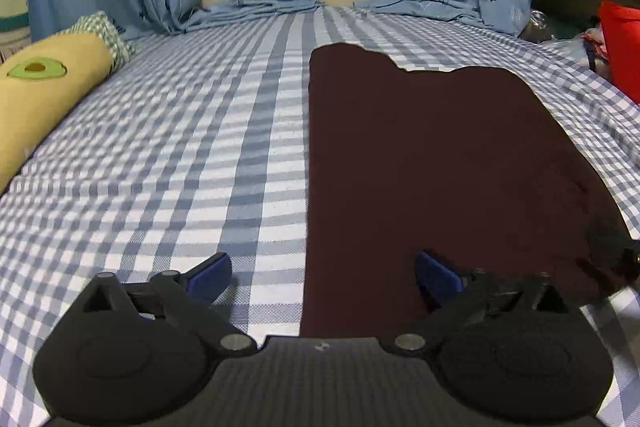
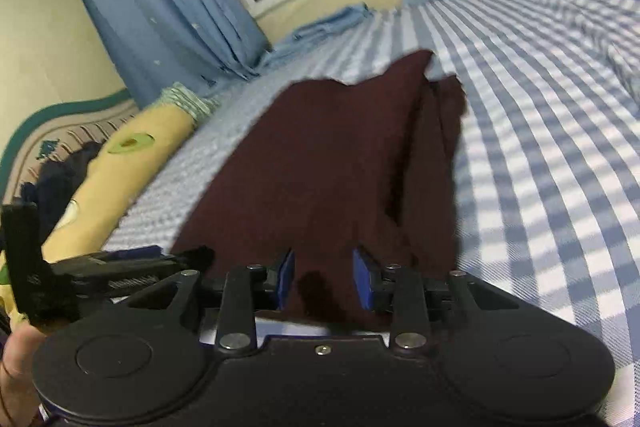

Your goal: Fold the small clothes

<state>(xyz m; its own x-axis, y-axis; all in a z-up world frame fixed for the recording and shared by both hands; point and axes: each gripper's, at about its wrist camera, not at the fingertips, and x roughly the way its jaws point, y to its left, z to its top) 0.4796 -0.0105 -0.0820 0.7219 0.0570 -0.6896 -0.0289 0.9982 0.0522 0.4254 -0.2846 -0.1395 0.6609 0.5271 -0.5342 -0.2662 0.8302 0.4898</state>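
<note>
Checked bed (image 1: 180,147) bearing a folded maroon garment (image 1: 440,167). Left gripper (image 1: 324,275) spread wide, empty. Right gripper (image 2: 324,279) partly apart, pads clear of the cloth.

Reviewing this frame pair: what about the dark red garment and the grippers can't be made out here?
- Left wrist view: the garment's near edge is covered by the left hand-held gripper; its right corner runs off the frame.
- Right wrist view: motion blur smears the garment, so its layers can't be counted.
- Right wrist view: whether the right hand-held gripper's pads touch cloth is unclear.
- Either view: garment type unreadable.
</note>
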